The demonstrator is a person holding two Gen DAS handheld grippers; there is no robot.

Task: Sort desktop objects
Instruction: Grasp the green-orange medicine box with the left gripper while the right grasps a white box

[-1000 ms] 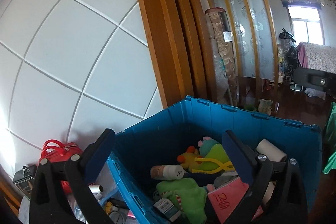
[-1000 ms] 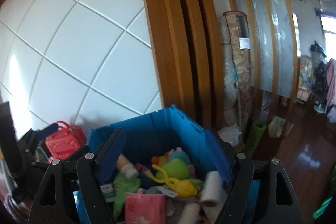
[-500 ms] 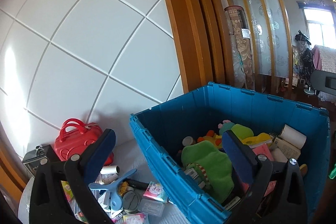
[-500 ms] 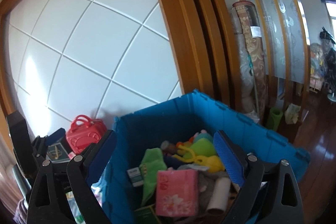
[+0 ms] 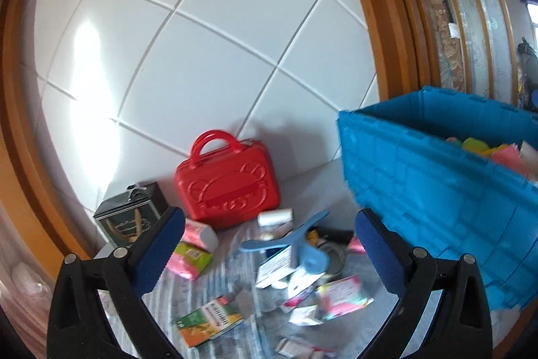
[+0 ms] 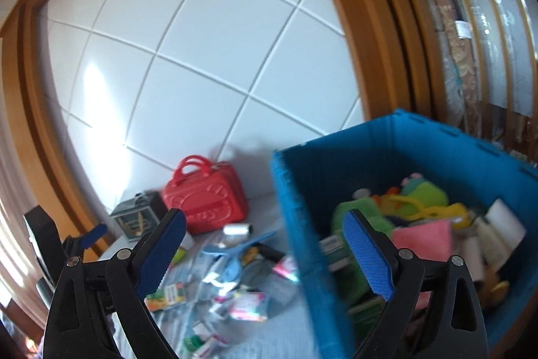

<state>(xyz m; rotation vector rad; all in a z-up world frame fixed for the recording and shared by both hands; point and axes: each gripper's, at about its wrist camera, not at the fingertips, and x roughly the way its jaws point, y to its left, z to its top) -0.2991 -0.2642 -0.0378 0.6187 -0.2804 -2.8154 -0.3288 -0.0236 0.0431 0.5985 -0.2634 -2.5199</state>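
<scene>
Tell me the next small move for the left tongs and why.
Probably lower the left tongs onto the blue plastic clip: they stand open and empty just above the loose clutter beside the blue plastic crate, and the clip lies between the pads.

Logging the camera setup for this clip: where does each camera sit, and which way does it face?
Left wrist: on the left gripper, facing slightly down at desk clutter before the red case; both fingers show, open.
Right wrist: on the right gripper, facing the blue crate; both fingers show, open, and the left gripper at far left.
Shared: case, crate, blue clip, tiled wall.
</scene>
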